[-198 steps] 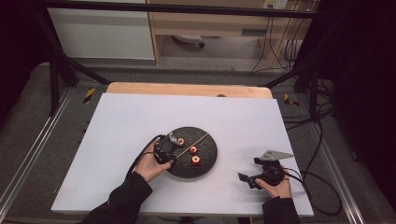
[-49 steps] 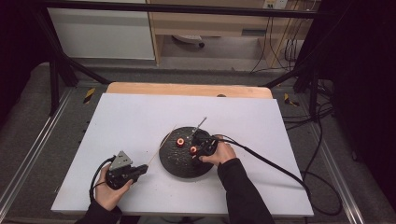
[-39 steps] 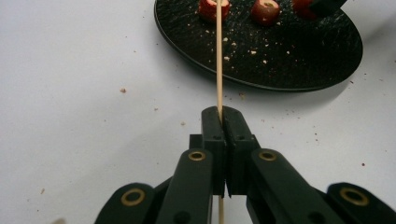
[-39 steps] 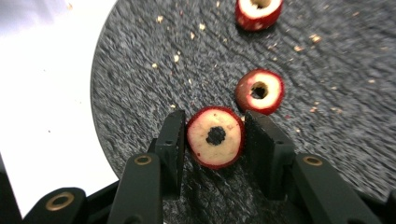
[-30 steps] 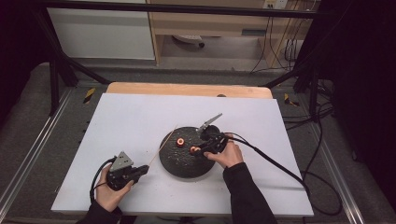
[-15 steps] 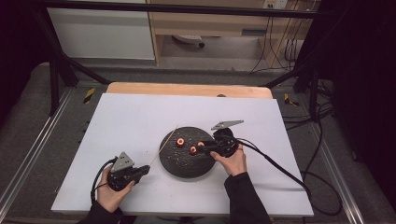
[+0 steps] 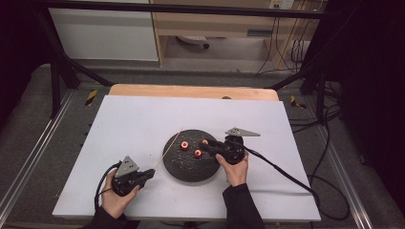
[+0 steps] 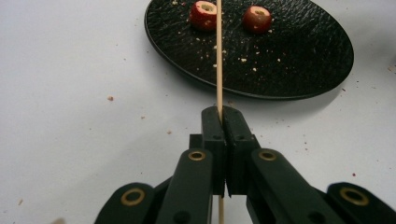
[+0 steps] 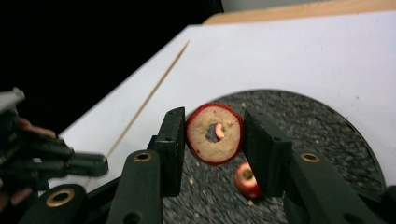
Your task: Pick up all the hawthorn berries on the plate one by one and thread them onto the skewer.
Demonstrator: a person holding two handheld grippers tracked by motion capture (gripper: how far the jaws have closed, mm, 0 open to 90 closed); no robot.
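Nothing's threaded yet: left gripper pinches the thin bare wooden skewer, right gripper clamps one cored red fruit slice above the round black plate (two more waiting there).

High view is looking down from above; both gripper views are sitting close, sharing the black plate at twelve o'clock.

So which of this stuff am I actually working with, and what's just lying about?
In the job:
skewer in left gripper
fruit slice in right gripper
two pieces on the plate

Lying about:
crumbs
floor cables
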